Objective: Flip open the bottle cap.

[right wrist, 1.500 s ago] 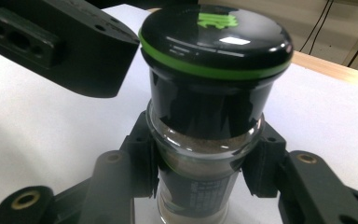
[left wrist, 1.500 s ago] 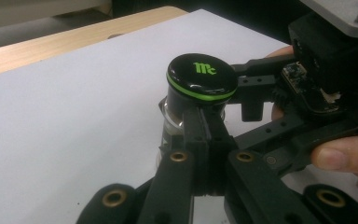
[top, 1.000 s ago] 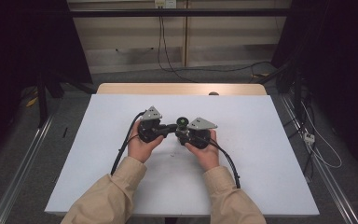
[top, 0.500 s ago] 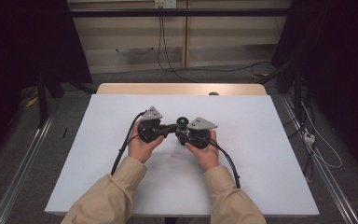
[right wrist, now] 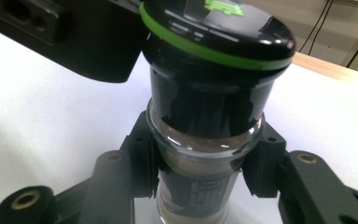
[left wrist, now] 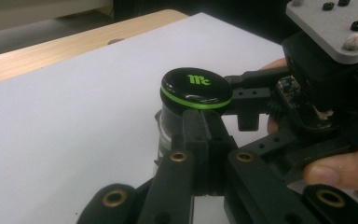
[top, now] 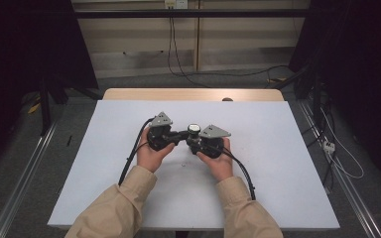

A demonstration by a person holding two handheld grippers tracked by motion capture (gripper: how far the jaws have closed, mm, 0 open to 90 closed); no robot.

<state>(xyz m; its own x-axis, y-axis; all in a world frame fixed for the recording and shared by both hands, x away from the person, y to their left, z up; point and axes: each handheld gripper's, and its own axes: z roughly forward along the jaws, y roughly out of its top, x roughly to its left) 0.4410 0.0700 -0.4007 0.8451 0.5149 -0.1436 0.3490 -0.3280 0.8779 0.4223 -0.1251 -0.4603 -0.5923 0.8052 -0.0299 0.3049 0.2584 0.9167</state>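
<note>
Nearest the camera in the high view, two forearms in matte tan fabric sleeves are coming in over the table's (top: pixel 278 163) near edge, angling inward so the hands meet around the middle of the flat, pale, smooth sheet that covers it. The left hand (top: pixel 150 153) is cupping the left hand-held gripper (top: pixel 176 135), a black, angular plastic body topped by a grey three-cornered plate, with a black cable curving back toward the sleeve. The right hand (top: pixel 217 161) is holding the right hand-held gripper (top: pixel 192 139) the same way, so the two tools are pointing at each other.

Between them, a small spice jar (right wrist: pixel 200 154) is standing upright on the table. It is cylindrical clear glass, filled with fine brown powder, with a dark label low on its body. Its cap (left wrist: pixel 196 88) is a glossy black dome with a bright green ring around the rim and a green logo on top.

The right hand-held gripper's jaws are closing tight on the glass body from both sides, just under the cap. The left hand-held gripper's jaws are pressed together with nothing between them, their tips sitting just beside the jar.

Farther off, a bare light-wood strip (top: pixel 193 94) is edging the table's far side.
</note>
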